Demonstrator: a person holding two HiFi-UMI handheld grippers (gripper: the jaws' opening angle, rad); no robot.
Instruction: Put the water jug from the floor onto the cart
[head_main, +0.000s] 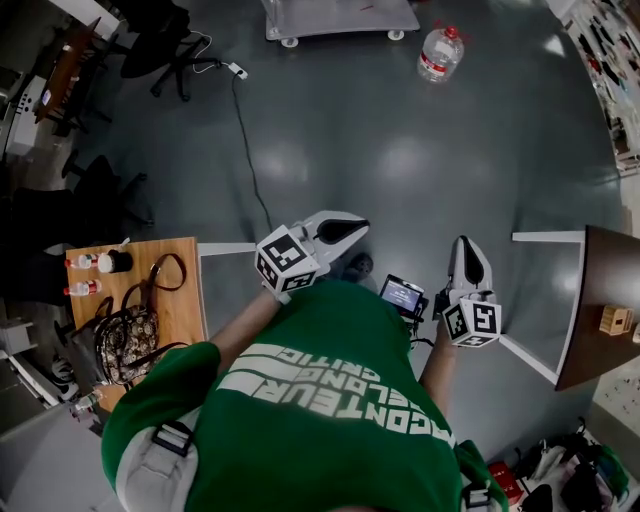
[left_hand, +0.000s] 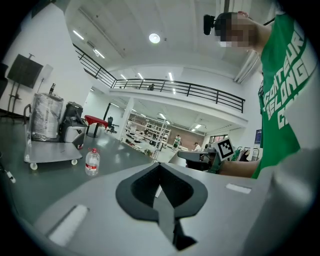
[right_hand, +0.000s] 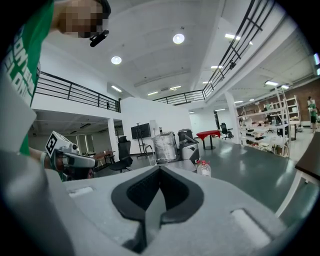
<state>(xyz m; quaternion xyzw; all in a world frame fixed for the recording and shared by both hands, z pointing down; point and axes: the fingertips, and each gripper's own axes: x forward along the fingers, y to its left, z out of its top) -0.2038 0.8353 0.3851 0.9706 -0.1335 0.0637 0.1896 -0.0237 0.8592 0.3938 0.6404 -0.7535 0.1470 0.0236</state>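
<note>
A clear water jug (head_main: 440, 53) with a red cap and red label stands on the grey floor far ahead, beside the low grey cart (head_main: 340, 18) on white casters. The jug (left_hand: 92, 162) is small and distant in the left gripper view, to the right of the cart (left_hand: 52, 152). It also shows as the jug (right_hand: 203, 168) in the right gripper view, just over the jaws. My left gripper (head_main: 352, 229) and right gripper (head_main: 464, 254) are both held close to the person's body, pointing toward the jug, both shut and holding nothing.
A black cable (head_main: 250, 150) runs across the floor from a power strip. A wooden table (head_main: 185, 300) with a handbag and bottles is at the left, a dark table (head_main: 600, 310) at the right. Office chairs (head_main: 170, 45) stand at the back left.
</note>
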